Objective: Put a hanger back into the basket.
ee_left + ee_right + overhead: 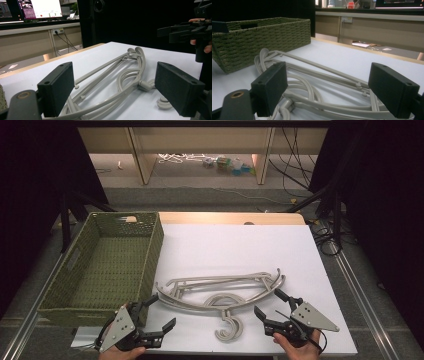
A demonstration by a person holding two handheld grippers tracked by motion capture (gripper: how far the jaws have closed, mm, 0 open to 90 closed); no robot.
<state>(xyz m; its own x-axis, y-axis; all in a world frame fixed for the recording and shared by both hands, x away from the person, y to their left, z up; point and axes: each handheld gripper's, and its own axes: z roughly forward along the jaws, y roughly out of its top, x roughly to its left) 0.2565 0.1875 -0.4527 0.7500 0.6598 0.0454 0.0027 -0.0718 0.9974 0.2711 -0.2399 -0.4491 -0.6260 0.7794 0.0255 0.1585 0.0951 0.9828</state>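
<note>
Currently both tools sit at the bottom of the high view, nothing gripped. Left hand-held gripper (159,315) at lower left, jaws apart and empty. Right hand-held gripper (270,304) at lower right, jaws likewise apart and empty.

Target as I read it: the grey hangers (220,290), a small tangled stack lying flat on the white tabletop (240,245) at frame centre, between my two tools. Long axis runs left to right across the frame, slightly bowed; hooks (229,322) curl down toward the bottom edge. Green woven basket (107,262) stands at the left, empty, just beside the stack's left ends.

Key relation: the stack lies up and inward of each tool. In the left gripper view the hangers (117,80) stretch away between my jaws; in the right gripper view they (324,82) do the same, basket (262,40) beyond. Both tips are near an end; the left looks marginally nearer, and closer to the basket. I judge a grab across a bar end is next.
</note>
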